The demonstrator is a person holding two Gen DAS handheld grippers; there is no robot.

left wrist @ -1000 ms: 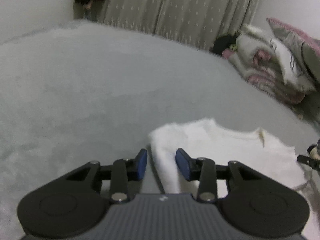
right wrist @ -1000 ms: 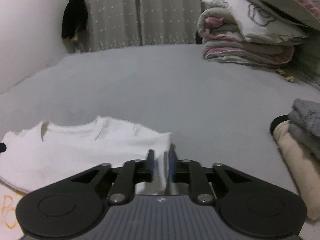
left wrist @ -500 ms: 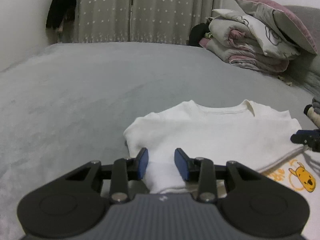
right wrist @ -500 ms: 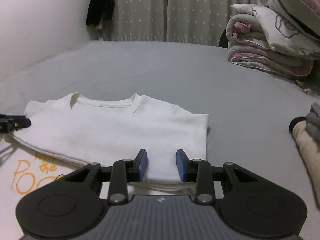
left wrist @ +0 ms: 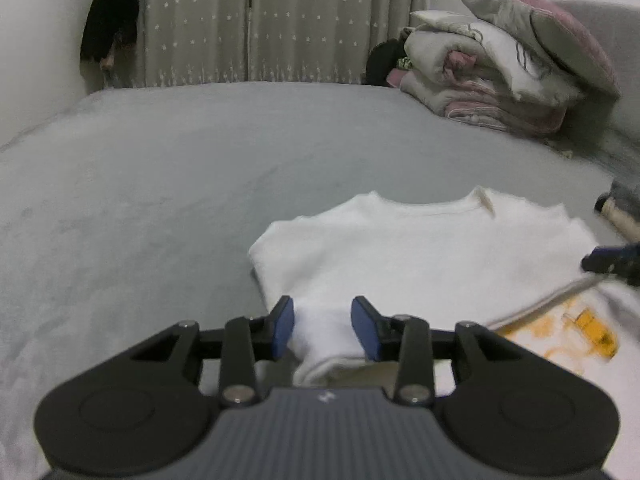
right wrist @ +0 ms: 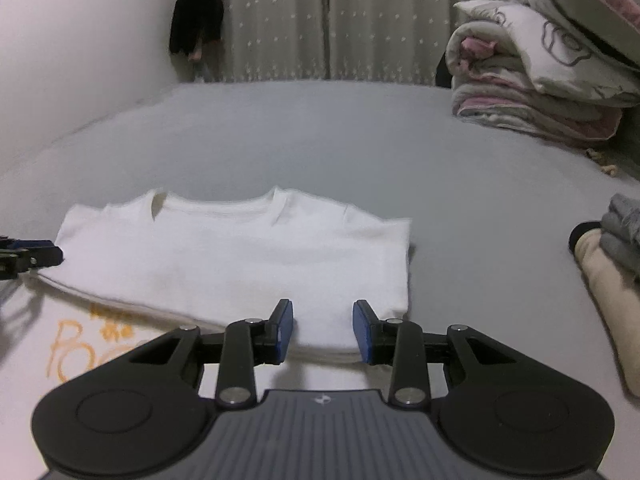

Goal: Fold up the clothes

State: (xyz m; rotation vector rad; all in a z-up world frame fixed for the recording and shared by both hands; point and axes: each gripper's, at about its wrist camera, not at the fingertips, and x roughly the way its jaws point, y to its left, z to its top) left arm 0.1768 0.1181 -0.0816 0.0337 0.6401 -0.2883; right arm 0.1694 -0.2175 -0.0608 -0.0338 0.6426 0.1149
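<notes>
White shirt point(right wrist: 240, 256) lies doubled over near the bed's point(right wrist: 360, 140) front edge, printed layer showing underneath, left gripper point(left wrist: 322, 328) and right gripper point(right wrist: 322, 330) both spread apart over its side folds, gripping nothing; another fold looks likely.

Grey bed point(right wrist: 360, 148): white tee point(right wrist: 240, 256) folded ctr, bedding stack point(right wrist: 540, 80) far right, clothes pile point(right wrist: 616, 256) right.

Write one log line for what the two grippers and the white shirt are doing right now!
left gripper: open | right gripper: open | white shirt: folded over, on grey bed
</notes>
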